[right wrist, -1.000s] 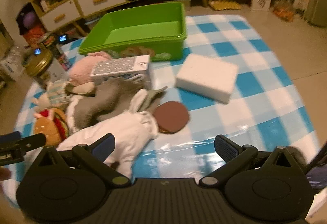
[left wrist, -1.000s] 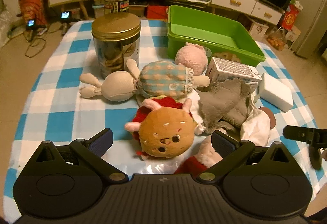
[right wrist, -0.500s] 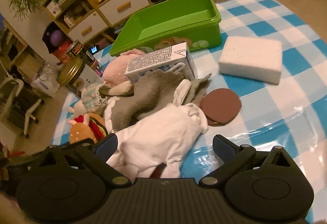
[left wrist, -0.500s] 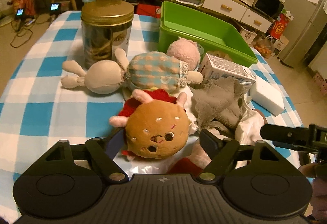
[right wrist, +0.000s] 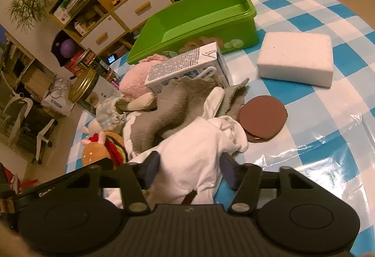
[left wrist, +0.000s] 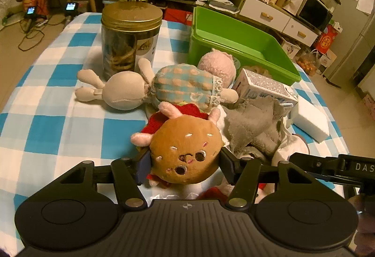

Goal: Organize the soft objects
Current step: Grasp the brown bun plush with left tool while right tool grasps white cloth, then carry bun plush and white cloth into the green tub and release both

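Checked blue-and-white cloth covers the counter (left wrist: 54, 116), where the left gripper (left wrist: 185, 162) has just closed its fingers onto the burger plush (left wrist: 185, 151), hiding its lower body. The right gripper (right wrist: 191, 169) has just pinched the white garment (right wrist: 194, 151), whose lower end is hidden; the green bin (right wrist: 199, 22) sits behind the pile.

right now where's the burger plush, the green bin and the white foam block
burger plush (left wrist: 185, 151): left wrist view, on its bun face
green bin (right wrist: 211, 32): right wrist view, on its near wall
white foam block (right wrist: 296, 55): right wrist view, on its top face
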{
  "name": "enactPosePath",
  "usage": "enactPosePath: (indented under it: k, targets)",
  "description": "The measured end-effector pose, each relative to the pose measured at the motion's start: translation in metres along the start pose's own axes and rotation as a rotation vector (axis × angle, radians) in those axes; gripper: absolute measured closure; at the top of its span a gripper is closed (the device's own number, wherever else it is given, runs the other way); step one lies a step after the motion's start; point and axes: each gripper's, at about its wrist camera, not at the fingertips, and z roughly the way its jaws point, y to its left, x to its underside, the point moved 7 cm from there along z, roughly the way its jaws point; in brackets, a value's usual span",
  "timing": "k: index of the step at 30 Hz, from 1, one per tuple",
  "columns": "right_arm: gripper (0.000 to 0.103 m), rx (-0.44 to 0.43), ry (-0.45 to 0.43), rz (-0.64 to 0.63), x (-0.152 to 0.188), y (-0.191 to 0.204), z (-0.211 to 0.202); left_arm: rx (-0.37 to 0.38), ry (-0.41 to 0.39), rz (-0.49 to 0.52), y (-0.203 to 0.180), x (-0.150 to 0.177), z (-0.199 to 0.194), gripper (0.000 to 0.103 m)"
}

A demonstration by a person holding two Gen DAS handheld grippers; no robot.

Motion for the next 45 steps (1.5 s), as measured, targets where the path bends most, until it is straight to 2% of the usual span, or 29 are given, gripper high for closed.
enactPosePath:
  k: [4, 6, 9, 20, 27, 31, 38, 45]
  targets:
    - [0.084, -0.018, -0.001, -0.004, -0.001, 0.0, -0.004, 0.004, -0.001, -0.004, -0.001, -0.001, -0.003, 0.044]
    - [0.094, -0.025, 0.002, -0.011, -0.001, 0.0, -0.005, 0.008, -0.003, -0.005, -0.002, -0.001, -0.005, 0.044]
    - [0.1, -0.031, -0.001, -0.007, -0.003, -0.001, -0.008, 0.015, -0.005, -0.014, -0.002, -0.003, -0.008, 0.045]
    - [0.103, -0.073, -0.06, 0.03, -0.019, -0.004, -0.032, 0.055, -0.041, -0.001, -0.012, -0.013, -0.026, 0.046]
    - [0.103, -0.107, -0.137, 0.076, -0.043, -0.008, -0.057, 0.07, -0.061, 0.006, -0.02, -0.024, -0.036, 0.047]
    - [0.103, -0.082, -0.193, 0.107, -0.061, -0.016, -0.072, 0.052, -0.078, 0.015, -0.025, -0.036, -0.036, 0.047]
    - [0.103, 0.013, -0.261, 0.141, -0.099, -0.024, -0.089, 0.015, -0.099, 0.006, -0.031, -0.07, -0.025, 0.047]
    - [0.103, 0.046, -0.332, 0.138, -0.145, -0.015, -0.076, 0.002, -0.145, 0.046, -0.049, -0.11, -0.008, 0.047]
